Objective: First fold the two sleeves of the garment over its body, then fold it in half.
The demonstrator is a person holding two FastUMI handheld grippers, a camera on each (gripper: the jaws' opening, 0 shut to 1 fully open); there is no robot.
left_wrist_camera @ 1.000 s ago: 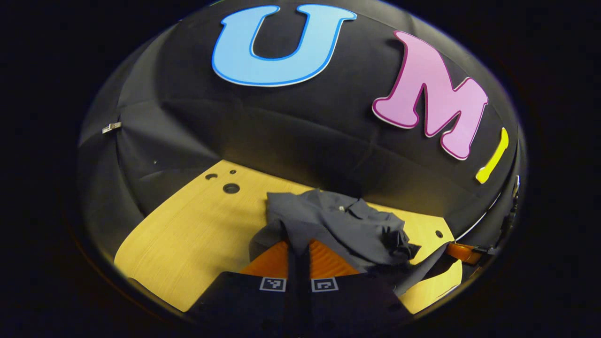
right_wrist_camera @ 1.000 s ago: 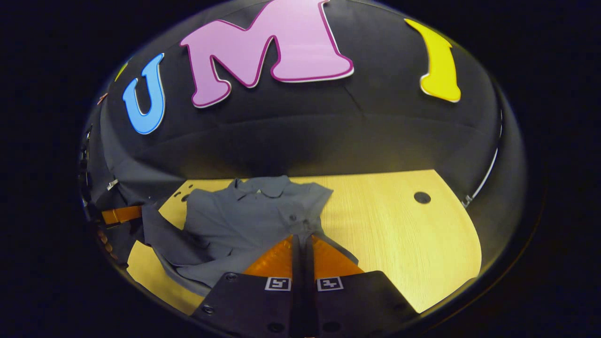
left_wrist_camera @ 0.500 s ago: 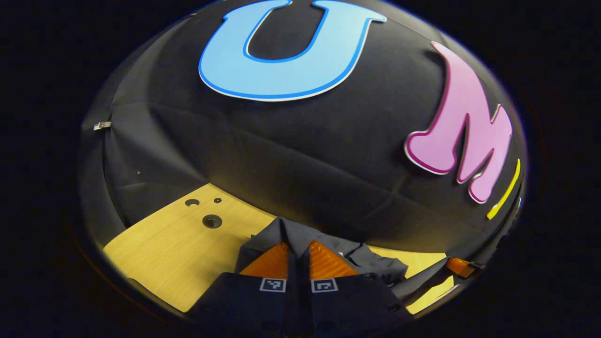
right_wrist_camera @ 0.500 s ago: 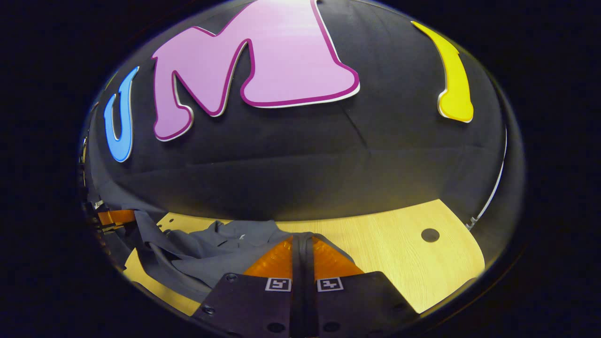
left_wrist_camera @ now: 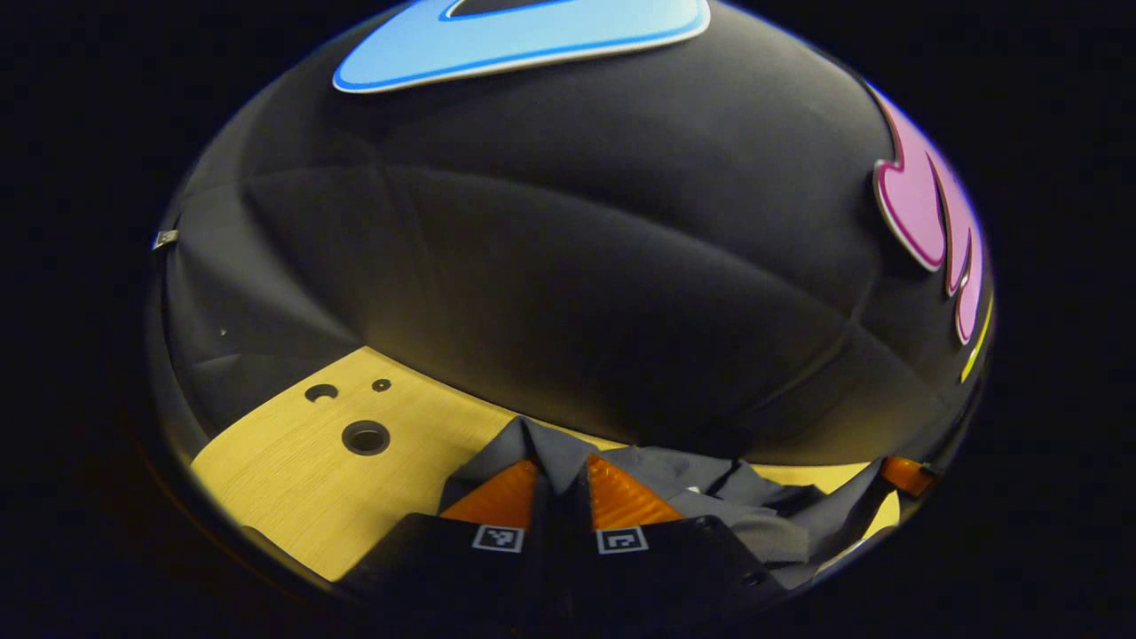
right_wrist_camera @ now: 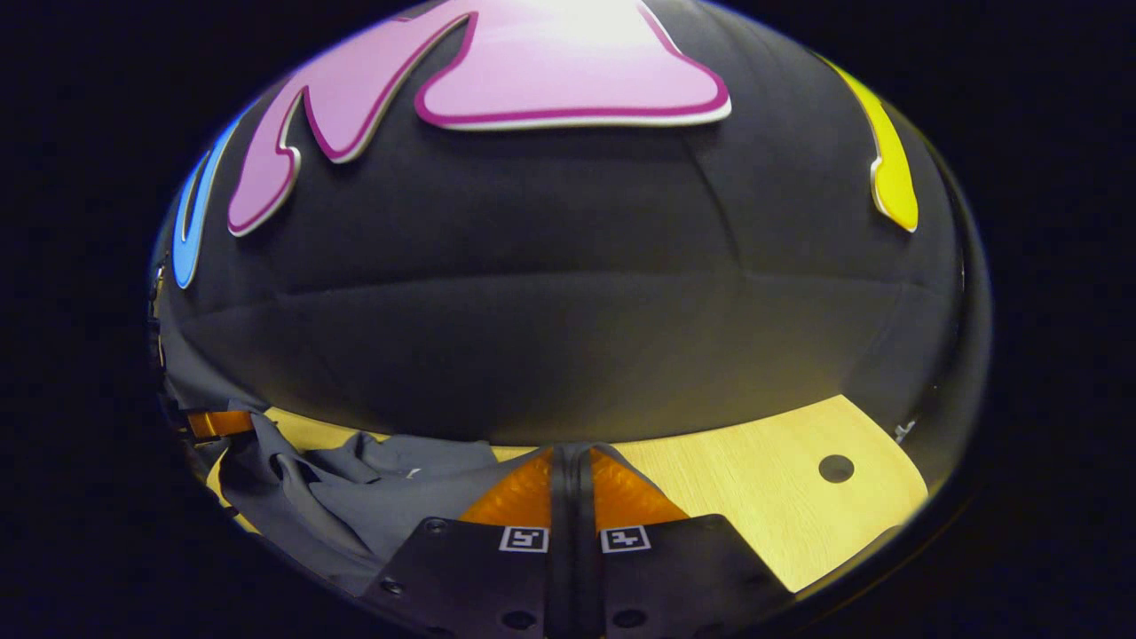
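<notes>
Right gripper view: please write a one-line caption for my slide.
Hand-held gripper shut on the grey garment, lifted over the wooden table.

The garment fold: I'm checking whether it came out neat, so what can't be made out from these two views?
- Left gripper view: much of the garment is hidden behind the left gripper and cut off by the lower edge.
- Right gripper view: the garment's near hem is hidden behind the right gripper.
- Sleeves: bunched folds hide where they lie.
- Table: its near edge is cut off.
</notes>
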